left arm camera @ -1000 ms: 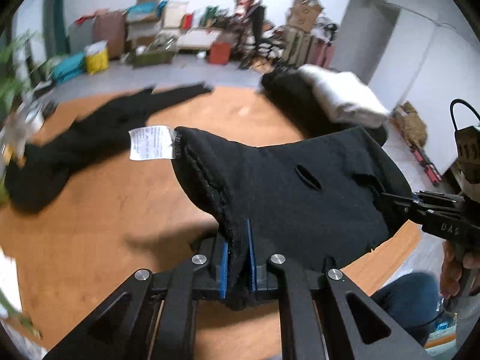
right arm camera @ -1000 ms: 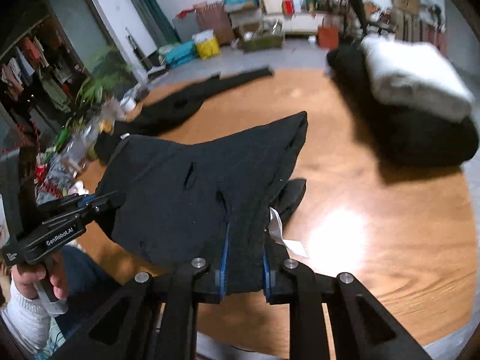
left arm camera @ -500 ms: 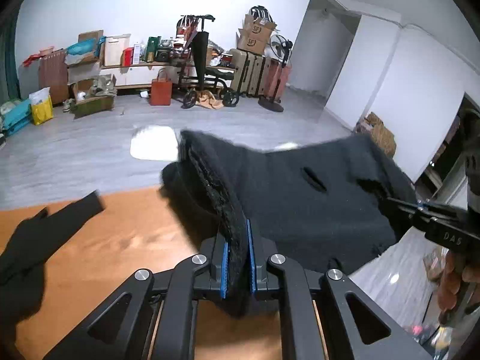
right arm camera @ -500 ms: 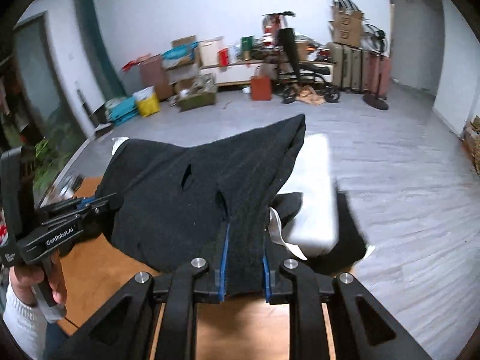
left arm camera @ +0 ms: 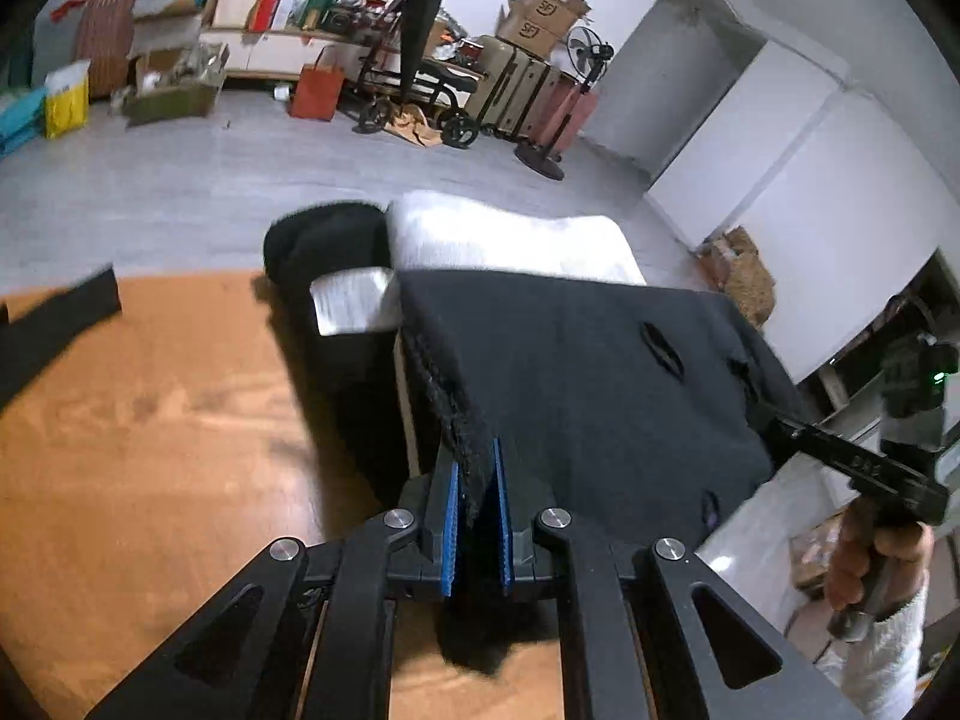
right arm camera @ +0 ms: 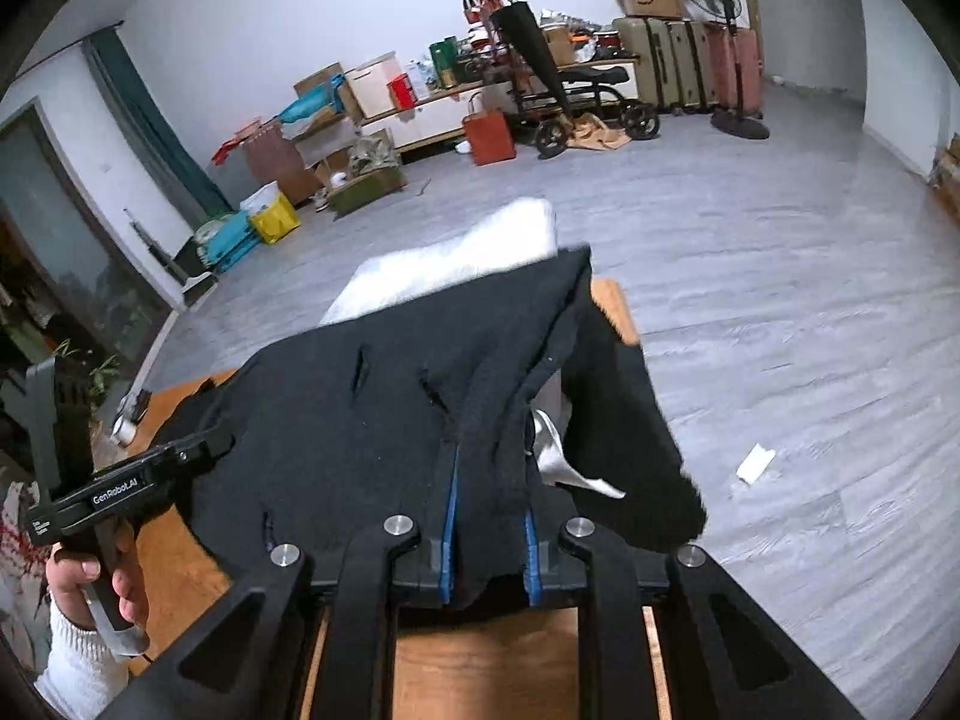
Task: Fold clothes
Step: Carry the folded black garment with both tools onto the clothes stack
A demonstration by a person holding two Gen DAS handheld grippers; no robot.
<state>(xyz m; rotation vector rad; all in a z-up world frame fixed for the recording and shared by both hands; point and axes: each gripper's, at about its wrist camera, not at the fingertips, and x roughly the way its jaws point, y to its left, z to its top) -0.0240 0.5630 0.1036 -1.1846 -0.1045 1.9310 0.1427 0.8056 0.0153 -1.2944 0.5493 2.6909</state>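
Left tongs (left arm camera: 477, 516): blue pads closed on one edge of the folded black garment (left arm camera: 588, 384). Right tongs (right arm camera: 487, 531): closed on a thicker bunch of the same garment's opposite edge. The right tongs also show at the right of the left wrist view (left arm camera: 774, 420), gripped by a hand (left arm camera: 870, 558).

Garment position: held taut between the two tongs, clear of the wooden worktop (left arm camera: 150, 420). It hangs directly over a stack on the worktop, a white folded item (left arm camera: 510, 240) on a black one (left arm camera: 327, 237). A white care label (left arm camera: 351, 303) projects from the garment's far left corner; a loose black flap (right arm camera: 624, 420) droops past the right tongs.

Edges: the stack sits at the worktop's far edge, and the flap overhangs the worktop's right corner (right arm camera: 615, 306). Another black garment (left arm camera: 54, 324) lies at far left.

Clearance: open orange surface left of the stack; bare grey floor (right arm camera: 780, 300) beyond the edges; clutter confined to the back wall.
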